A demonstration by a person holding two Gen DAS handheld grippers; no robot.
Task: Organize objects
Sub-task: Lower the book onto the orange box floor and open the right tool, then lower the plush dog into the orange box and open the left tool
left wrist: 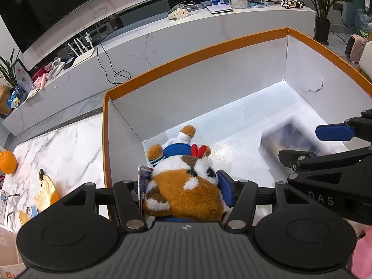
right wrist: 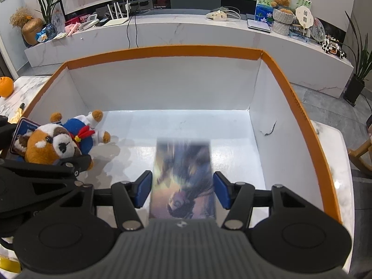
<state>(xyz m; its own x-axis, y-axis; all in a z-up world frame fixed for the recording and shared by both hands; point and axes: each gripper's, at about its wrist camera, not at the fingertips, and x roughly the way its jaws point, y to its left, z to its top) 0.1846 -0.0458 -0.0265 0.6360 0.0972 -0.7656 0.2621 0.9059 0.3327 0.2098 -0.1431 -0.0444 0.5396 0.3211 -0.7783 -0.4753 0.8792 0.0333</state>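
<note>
Plush (left wrist: 183, 183) sits between our left gripper (left wrist: 183, 187) pads, low in the orange-rimmed box (right wrist: 162, 53); pads touch it, barely squeezing. Right gripper (right wrist: 182, 189), jaws apart, straddles the blurred card (right wrist: 183, 176), seemingly falling. Next: free both, lift clear. The box sits on a marble table (left wrist: 62, 148), 1 orange (right wrist: 5, 86) nearby.

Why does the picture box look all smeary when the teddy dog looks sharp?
In the right wrist view the picture box is streaked, most likely from motion, while the plush dog stays crisp; in the left wrist view the same box is a grey smear. Both views bend the orange-rimmed box into curves, which is fisheye distortion, and its glossy floor shines bright.
</note>
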